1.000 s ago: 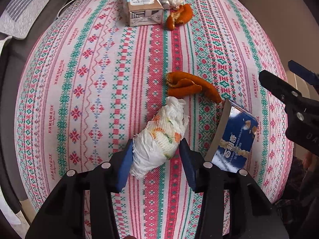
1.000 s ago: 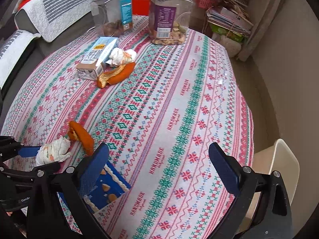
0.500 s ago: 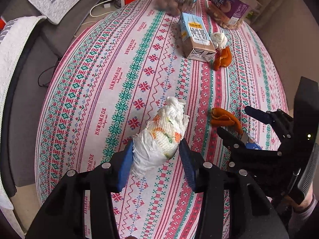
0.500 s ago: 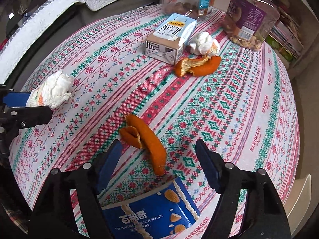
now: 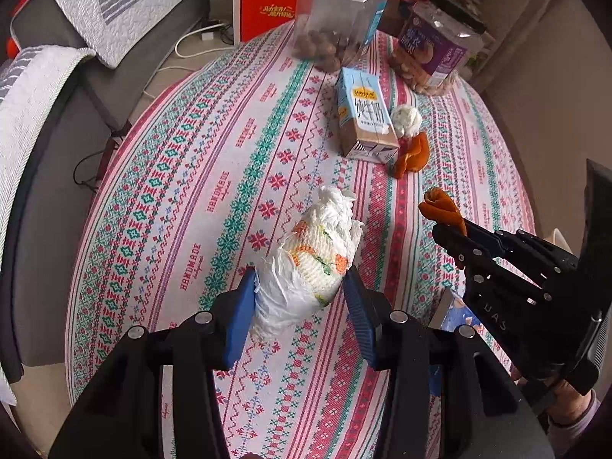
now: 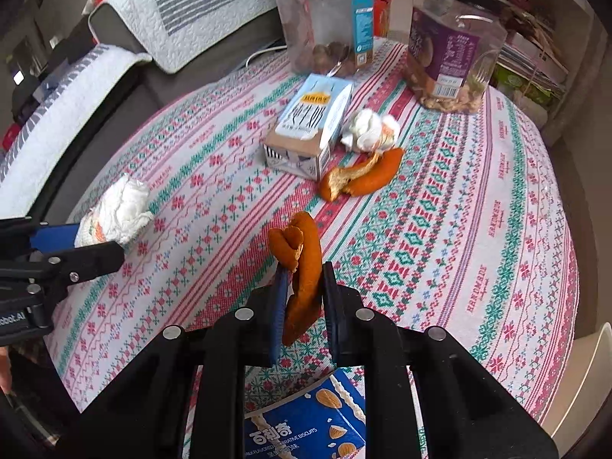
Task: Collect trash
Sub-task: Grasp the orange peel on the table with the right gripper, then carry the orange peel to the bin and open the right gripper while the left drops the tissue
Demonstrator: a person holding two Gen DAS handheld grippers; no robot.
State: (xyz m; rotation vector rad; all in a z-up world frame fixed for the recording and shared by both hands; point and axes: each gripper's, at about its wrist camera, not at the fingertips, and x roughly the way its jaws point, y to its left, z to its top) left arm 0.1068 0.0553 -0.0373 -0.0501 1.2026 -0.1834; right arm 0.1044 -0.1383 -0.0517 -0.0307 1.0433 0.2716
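My left gripper (image 5: 300,287) is shut on a crumpled white tissue wad (image 5: 313,260) and holds it above the patterned tablecloth (image 5: 172,191). My right gripper (image 6: 304,287) is shut on a curled orange peel (image 6: 302,260), lifted off the cloth; it shows in the left wrist view too (image 5: 441,210). On the table lie a milk carton on its side (image 6: 311,126), a second tissue wad (image 6: 369,130), another orange peel (image 6: 361,179) and a blue biscuit box (image 6: 306,424) under my right gripper.
Two clear plastic jars, one with nuts (image 6: 325,26) and one with a purple label (image 6: 451,46), stand at the table's far edge. A grey sofa with white covers (image 5: 46,69) runs along the left. A red box (image 5: 267,7) sits on the floor behind.
My right gripper has closed on the orange peel and lifted it off the cloth. My left gripper has carried the tissue wad higher and back, so more of the table shows.
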